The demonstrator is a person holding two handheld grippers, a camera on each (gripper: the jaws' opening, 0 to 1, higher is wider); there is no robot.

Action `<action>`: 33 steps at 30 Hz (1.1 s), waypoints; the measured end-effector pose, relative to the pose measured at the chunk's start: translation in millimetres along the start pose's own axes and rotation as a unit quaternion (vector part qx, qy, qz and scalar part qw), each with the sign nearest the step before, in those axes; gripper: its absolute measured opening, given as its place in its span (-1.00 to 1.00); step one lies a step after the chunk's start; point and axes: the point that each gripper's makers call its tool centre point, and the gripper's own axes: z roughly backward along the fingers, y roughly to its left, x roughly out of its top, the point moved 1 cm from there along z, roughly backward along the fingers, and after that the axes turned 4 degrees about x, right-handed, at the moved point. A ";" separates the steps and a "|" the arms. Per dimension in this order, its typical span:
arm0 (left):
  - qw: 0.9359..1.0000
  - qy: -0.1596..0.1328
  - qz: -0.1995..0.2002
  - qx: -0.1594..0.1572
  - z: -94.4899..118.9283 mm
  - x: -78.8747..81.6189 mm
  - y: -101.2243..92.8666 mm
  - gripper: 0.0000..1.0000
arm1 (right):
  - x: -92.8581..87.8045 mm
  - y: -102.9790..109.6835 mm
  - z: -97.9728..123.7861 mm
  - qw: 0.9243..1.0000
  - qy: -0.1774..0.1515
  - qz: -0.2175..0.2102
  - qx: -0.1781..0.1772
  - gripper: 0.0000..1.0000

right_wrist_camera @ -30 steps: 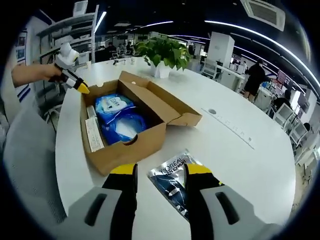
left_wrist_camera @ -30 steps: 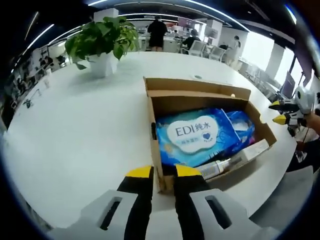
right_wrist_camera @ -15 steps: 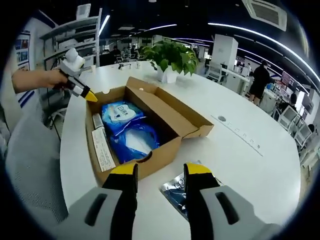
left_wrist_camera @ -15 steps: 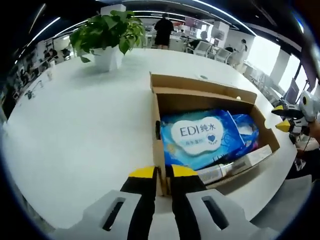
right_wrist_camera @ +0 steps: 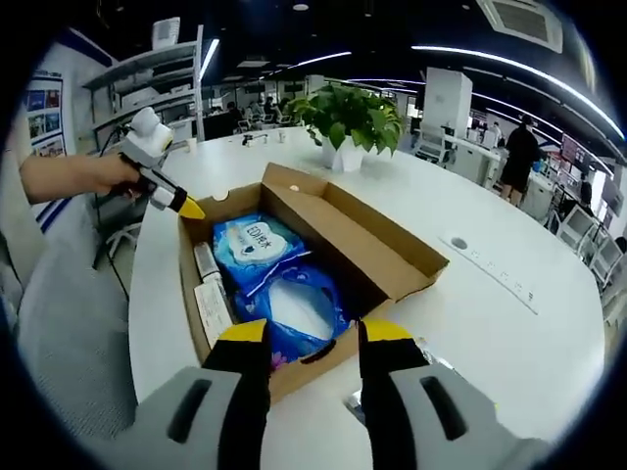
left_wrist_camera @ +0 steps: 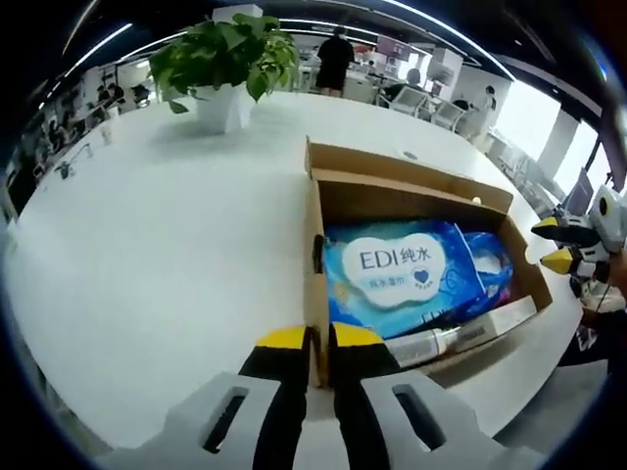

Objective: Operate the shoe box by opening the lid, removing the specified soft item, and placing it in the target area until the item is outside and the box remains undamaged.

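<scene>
1 shoe box (left_wrist_camera: pixel 411 196) sits open on the white table (left_wrist_camera: pixel 147 245), its lid folded back flat behind it. Inside lie 1 blue wipes pack (left_wrist_camera: pixel 397 274) printed "EDI", 1 blue plastic bag (left_wrist_camera: pixel 487 257) beside it, and 1 long white tube (left_wrist_camera: pixel 460 333) along the near wall (a second slim item next to it is too small to tell). 1 potted plant (left_wrist_camera: pixel 223 59) stands at the upper left of the left gripper view.

In the left gripper view, the left gripper (left_wrist_camera: pixel 309 340) rises from the bottom centre with its 2 yellow-tipped jaws drawn nearly together, clamped on the box's front corner wall. The right gripper (left_wrist_camera: pixel 568 245) enters at the right edge, its 2 yellow tips apart.

The right gripper view looks along the box from its other end: the right gripper (right_wrist_camera: pixel 304 333) at bottom centre has its jaws spread wide, holding nothing, just over the box's near wall. This view adds 1 silvery packet (right_wrist_camera: pixel 436 362) lying on the table at lower right, partly hidden behind the right jaw, and the person's hand (right_wrist_camera: pixel 108 176) holding the left gripper at upper left.
</scene>
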 end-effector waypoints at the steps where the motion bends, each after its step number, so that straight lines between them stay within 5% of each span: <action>1: 1.000 -0.001 0.000 0.002 0.0 0.0 0.0 -0.91 | 0.3 1.4 -2.1 1.000 0.000 -0.001 0.002 -0.37; 33: 1.000 -0.010 0.006 0.023 -1.4 -0.1 2.6 -0.95 | 14.9 31.5 -85.2 0.998 0.015 -0.037 0.049 -0.49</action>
